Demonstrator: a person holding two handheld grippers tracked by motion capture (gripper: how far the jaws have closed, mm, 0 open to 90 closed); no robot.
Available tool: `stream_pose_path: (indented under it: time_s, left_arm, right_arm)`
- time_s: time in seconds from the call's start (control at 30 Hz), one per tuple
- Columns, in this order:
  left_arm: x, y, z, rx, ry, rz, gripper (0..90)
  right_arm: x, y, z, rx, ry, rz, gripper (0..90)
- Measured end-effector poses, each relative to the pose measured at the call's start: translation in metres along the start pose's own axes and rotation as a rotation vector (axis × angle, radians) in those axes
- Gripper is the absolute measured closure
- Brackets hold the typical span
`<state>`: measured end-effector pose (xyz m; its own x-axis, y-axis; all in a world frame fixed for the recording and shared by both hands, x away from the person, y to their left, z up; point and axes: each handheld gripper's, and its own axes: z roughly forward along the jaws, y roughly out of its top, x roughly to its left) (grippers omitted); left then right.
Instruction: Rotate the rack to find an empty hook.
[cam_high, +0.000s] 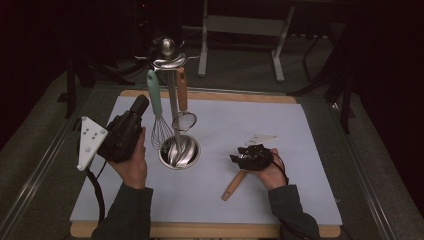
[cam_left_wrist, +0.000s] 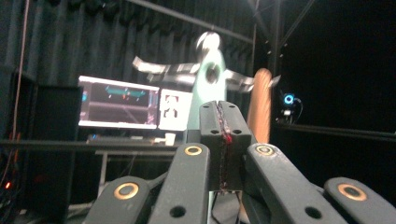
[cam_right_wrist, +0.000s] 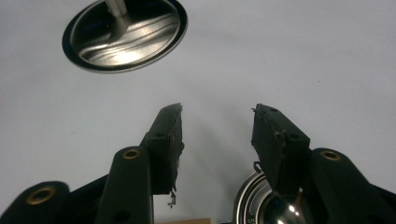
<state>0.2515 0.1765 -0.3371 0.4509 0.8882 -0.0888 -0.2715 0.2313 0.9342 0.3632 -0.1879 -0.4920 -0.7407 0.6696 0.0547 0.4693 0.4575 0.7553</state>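
Right gripper (cam_high: 248, 156) low over the tabletop (cam_high: 225, 125), jaws apart and nothing pressed between them. Directly under it lies a steel ladle with a light wooden handle (cam_high: 234, 185); the polished bowl (cam_right_wrist: 273, 207) shows just below the right-hand jaw, the handle trailing back toward my side.

I judge the ladle light and rigid. The bowl looks slick and rounded, a poor place to pinch. The wooden handle should give grip; I'd take it near the bowl end.

Left gripper (cam_high: 131, 120) raised, jaws pressed together, empty, just beside the mint-handled whisk (cam_high: 156, 107) hanging on the chrome utensil rack (cam_high: 169, 60).
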Motion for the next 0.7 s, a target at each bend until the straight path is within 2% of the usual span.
stream_pose_path:
  time_s: [0.17,0.27,0.53,0.7]
  left_arm:
    - [-0.006,0.013,0.010,-0.018,-0.016,0.021,89.7]
    - [-0.011,0.022,0.019,-0.021,-0.017,0.047,89.7]
    - [-0.010,0.023,0.034,0.010,-0.002,0.065,89.7]
    - [-0.011,0.024,0.036,0.015,0.007,0.086,89.7]
  right_arm:
    - [-0.002,-0.001,-0.003,-0.015,0.001,0.014,51.3]
    - [-0.002,-0.001,-0.003,-0.022,0.003,0.028,51.3]
    - [0.004,-0.002,0.001,-0.015,0.021,0.018,50.4]
    - [0.007,-0.002,0.004,-0.008,0.031,0.012,50.2]
